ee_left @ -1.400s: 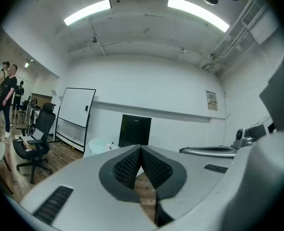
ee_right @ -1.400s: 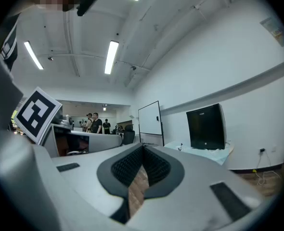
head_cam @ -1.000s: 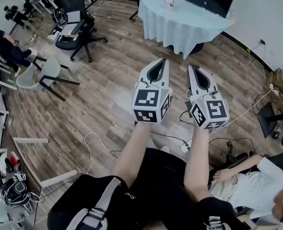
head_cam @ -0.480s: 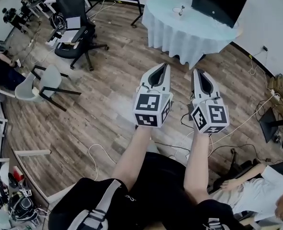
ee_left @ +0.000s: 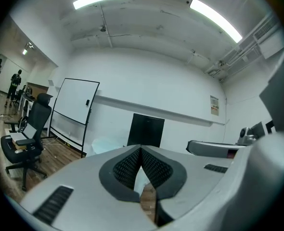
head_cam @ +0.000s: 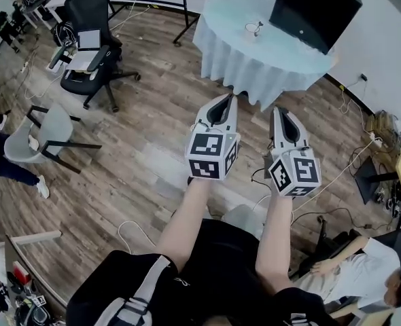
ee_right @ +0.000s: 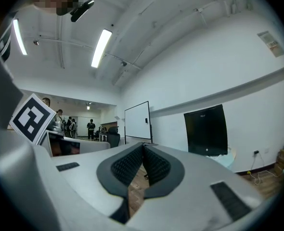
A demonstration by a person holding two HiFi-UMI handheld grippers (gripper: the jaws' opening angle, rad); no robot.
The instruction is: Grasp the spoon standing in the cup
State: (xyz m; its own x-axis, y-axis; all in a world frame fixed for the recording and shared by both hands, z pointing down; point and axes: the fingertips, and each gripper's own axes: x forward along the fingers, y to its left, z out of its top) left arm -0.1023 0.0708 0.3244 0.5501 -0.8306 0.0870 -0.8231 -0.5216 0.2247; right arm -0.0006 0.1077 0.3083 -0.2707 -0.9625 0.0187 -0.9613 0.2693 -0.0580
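Far ahead in the head view, a white cup (head_cam: 253,30) with a spoon (head_cam: 258,25) standing in it sits on a round table draped in a pale cloth (head_cam: 255,53). My left gripper (head_cam: 229,98) and right gripper (head_cam: 277,111) hang side by side over the wooden floor, well short of the table. Both are shut with their tips touching and nothing between them. In the left gripper view the left gripper (ee_left: 141,149) points toward the table and a black monitor (ee_left: 146,131). The right gripper (ee_right: 143,146) in the right gripper view aims past the monitor (ee_right: 205,130).
A black monitor (head_cam: 314,9) stands on the table behind the cup. Black office chairs (head_cam: 86,49) and a grey chair (head_cam: 49,131) stand at the left. Cables and a power strip (head_cam: 343,161) lie on the floor at the right. A seated person (head_cam: 357,263) is at lower right.
The view has shifted so the table, cup and monitor sit slightly lower and nearer. Both grippers stay shut, side by side in the same pose.
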